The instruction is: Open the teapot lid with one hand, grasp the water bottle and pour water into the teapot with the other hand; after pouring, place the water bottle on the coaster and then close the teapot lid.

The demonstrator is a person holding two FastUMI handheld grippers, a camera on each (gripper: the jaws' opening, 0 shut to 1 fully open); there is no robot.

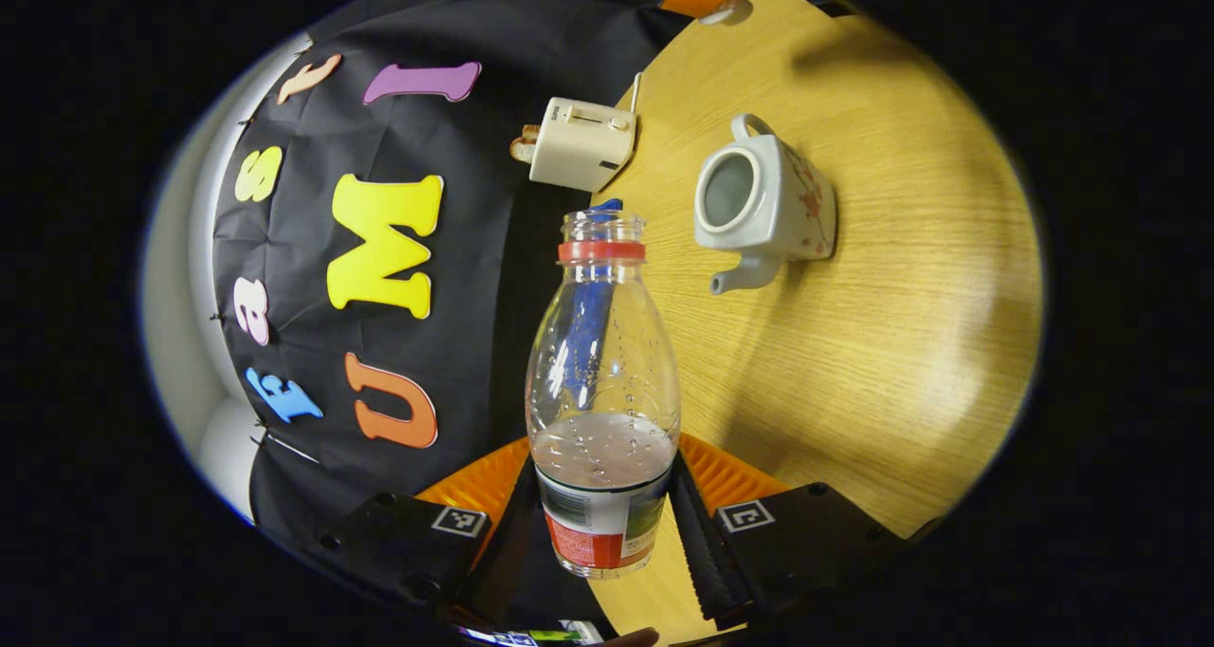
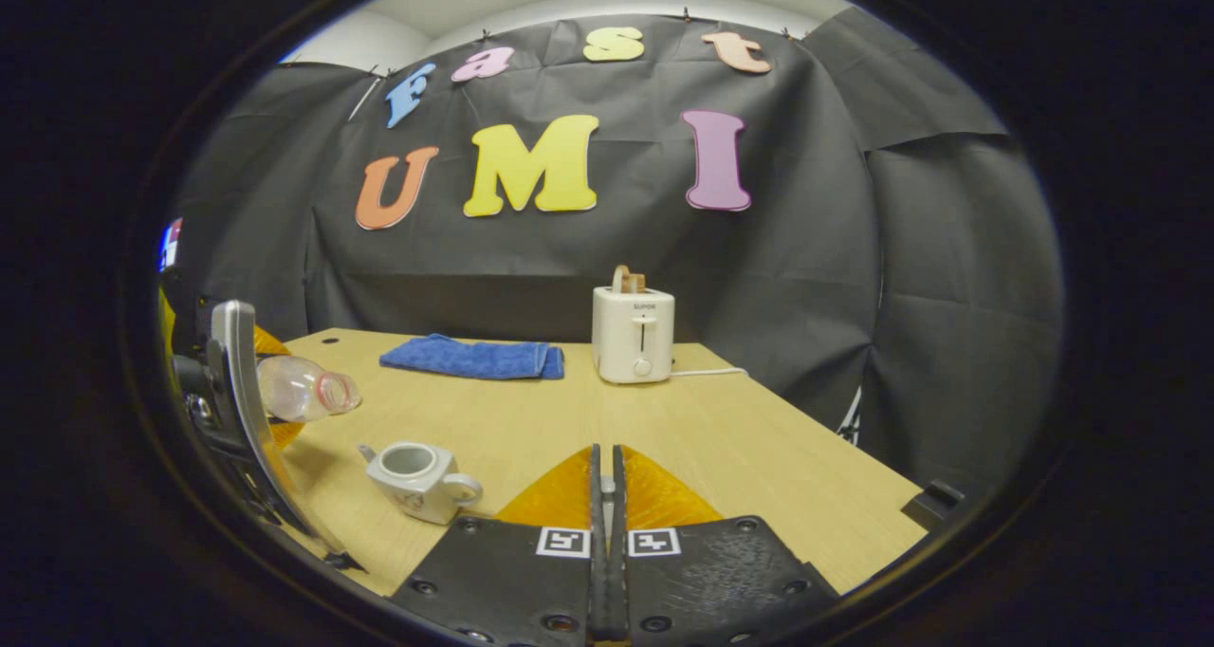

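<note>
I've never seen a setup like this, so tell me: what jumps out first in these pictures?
In the left gripper view, an uncapped bottle with a little water in it sits clamped in the left gripper, tipped toward a white teapot with no lid on it on the wooden table. In the right gripper view, a white toaster and a blue towel stand out at the table's far edge, with the right gripper closed in front.

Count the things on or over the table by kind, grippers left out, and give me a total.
Water bottle: 1
Teapot: 1
Toaster: 1
Blue towel: 1
Total: 4
</note>
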